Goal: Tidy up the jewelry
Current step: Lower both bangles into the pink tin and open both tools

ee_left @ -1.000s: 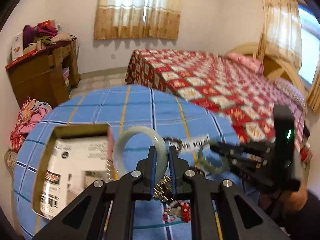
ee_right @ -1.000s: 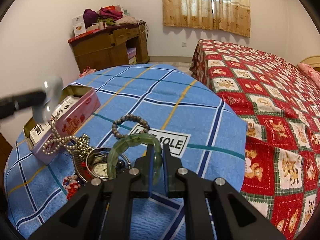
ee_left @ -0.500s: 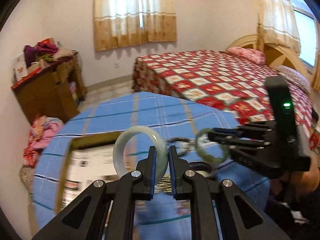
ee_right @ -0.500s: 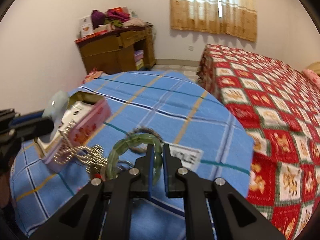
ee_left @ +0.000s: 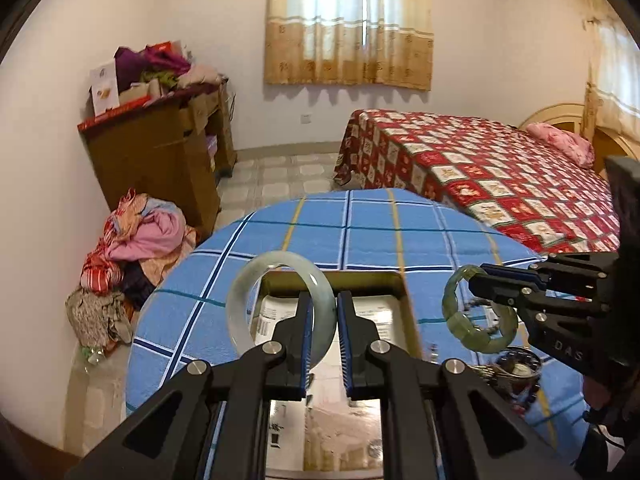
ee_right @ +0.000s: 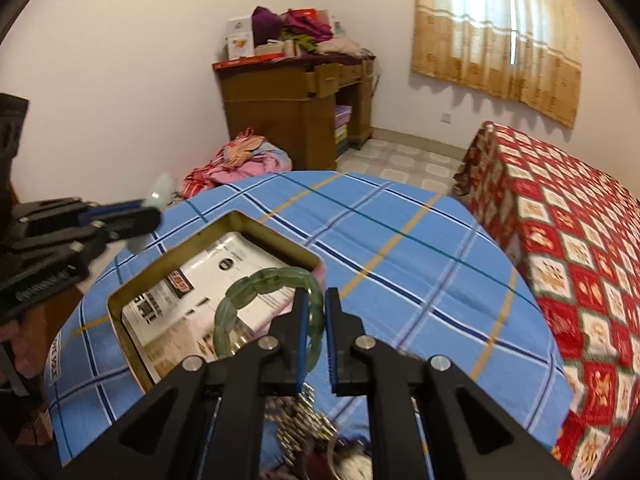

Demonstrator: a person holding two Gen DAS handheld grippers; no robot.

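My left gripper (ee_left: 323, 312) is shut on a pale jade bangle (ee_left: 244, 300), held upright above an open gold-lined tin box (ee_left: 404, 312) with printed paper inside. At the right of the left wrist view my right gripper (ee_left: 478, 280) holds a green segmented bracelet (ee_left: 476, 336). In the right wrist view the right gripper (ee_right: 316, 312) is shut on that green bracelet (ee_right: 248, 292) over the box (ee_right: 176, 256). The left gripper (ee_right: 154, 210) shows at the left with the pale bangle (ee_right: 160, 188). A heap of beads and chains (ee_right: 304, 428) lies under the right gripper.
The box sits on a round table with a blue checked cloth (ee_left: 360, 224). A watch and beads (ee_left: 516, 372) lie at the right. Beyond stand a bed with a red quilt (ee_left: 500, 176), a wooden desk (ee_left: 160, 152) and a clothes pile (ee_left: 136, 248) on the floor.
Both grippers swung left with their bangles still held. The open box now lies right under them, and the jewelry heap has slid to the lower edge.
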